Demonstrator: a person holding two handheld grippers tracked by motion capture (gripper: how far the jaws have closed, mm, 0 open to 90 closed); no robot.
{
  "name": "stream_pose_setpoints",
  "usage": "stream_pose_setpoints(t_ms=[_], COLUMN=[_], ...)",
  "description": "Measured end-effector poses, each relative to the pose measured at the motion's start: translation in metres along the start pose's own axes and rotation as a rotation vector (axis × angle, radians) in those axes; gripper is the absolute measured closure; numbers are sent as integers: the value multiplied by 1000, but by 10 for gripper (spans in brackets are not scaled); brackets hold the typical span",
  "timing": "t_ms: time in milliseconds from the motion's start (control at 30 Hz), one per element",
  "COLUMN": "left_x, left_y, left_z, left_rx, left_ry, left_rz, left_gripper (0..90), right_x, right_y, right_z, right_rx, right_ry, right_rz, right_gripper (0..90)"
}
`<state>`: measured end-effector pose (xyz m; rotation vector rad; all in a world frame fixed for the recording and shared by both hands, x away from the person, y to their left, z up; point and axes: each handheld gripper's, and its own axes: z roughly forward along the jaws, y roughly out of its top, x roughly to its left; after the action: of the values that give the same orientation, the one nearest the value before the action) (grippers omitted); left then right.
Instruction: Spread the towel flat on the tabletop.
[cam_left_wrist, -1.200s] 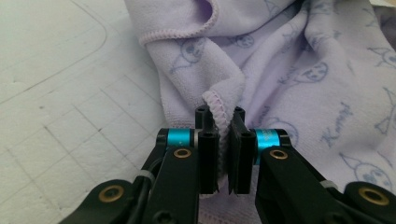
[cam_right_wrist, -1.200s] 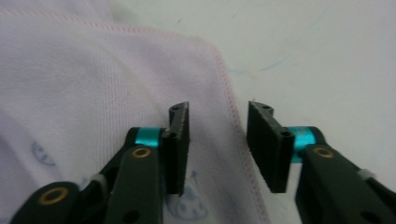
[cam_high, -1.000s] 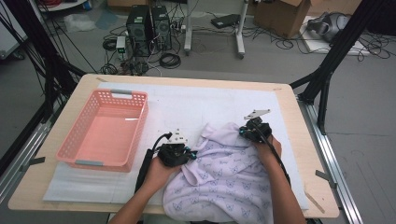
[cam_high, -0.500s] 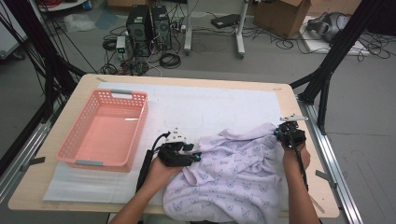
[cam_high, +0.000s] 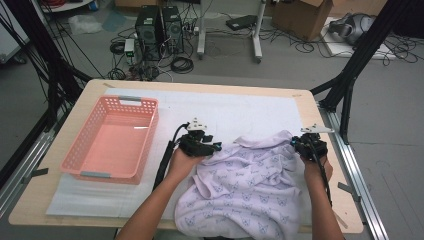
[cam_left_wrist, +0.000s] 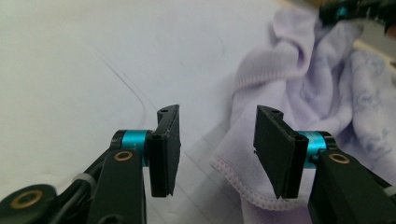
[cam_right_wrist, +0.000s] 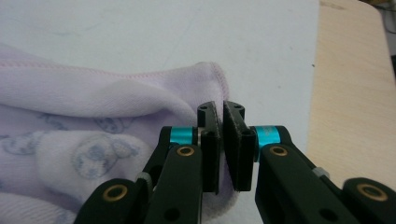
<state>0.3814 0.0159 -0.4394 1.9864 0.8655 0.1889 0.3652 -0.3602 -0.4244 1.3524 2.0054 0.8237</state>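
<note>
Two grippers are working my lilac printed garment (cam_high: 250, 185): the right gripper (cam_right_wrist: 220, 140) is pinching its soft stitched hem. The left gripper (cam_left_wrist: 212, 144) is standing with jaws apart, having just been opening, hem edge lying loose between them.

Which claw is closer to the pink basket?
Left. The left claw sits just to the right of the pink basket, at the near edge of the purple printed cloth. The right claw is far across the cloth, pinching its other corner near the table's right side.
</note>
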Motion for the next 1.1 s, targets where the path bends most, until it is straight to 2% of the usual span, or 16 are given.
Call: stream_pose_setpoints(t_ms=[67,133,167,233,267,300,467,500,567,667,700,767,867,967,1067,1100], left_x=[-4,-5,-4,-1,3,7,31,37,44,48,50,53,56,53,47,44], left_y=[-2,-3,-3,-3,-2,-1,5,5,5,7,7,6,4,4,5,4], left_z=[7,10,9,5,1,-5,-40,-46,-53,-60,-61,-61,-58,-55,-47,-41], left_rx=[13,23,32,35,34,22,-134,-152,-174,-205,-218,-220,-189,-189,-170,-142], left_ry=[-13,-15,-11,-3,15,52,231,248,293,365,376,383,385,370,333,313], left_rz=[11,21,35,29,32,24,-69,-82,-92,-80,-85,-97,-104,-91,-64,-48], left_gripper=[563,690,795,845,852,854,857,857,857,858,857,857,856,855,853,853], right_x=[-1,0,0,0,0,0,0,1,3,9,11,15,17,9,-1,-4], right_y=[0,0,0,1,1,1,4,6,11,23,28,37,49,60,69,72], right_z=[0,0,0,0,0,0,2,3,8,17,21,28,38,41,39,39], right_rx=[0,-5,-7,-11,-12,-14,-34,-40,-40,-51,-49,-48,-49,-86,-192,-210], right_ry=[3,3,5,5,5,6,25,31,44,63,68,74,76,73,45,28], right_rz=[-2,-5,-5,-6,-5,-4,22,17,16,7,-5,-25,-17,37,103,122], right_gripper=[850,850,850,850,850,850,852,853,856,858,859,860,862,864,865,864])
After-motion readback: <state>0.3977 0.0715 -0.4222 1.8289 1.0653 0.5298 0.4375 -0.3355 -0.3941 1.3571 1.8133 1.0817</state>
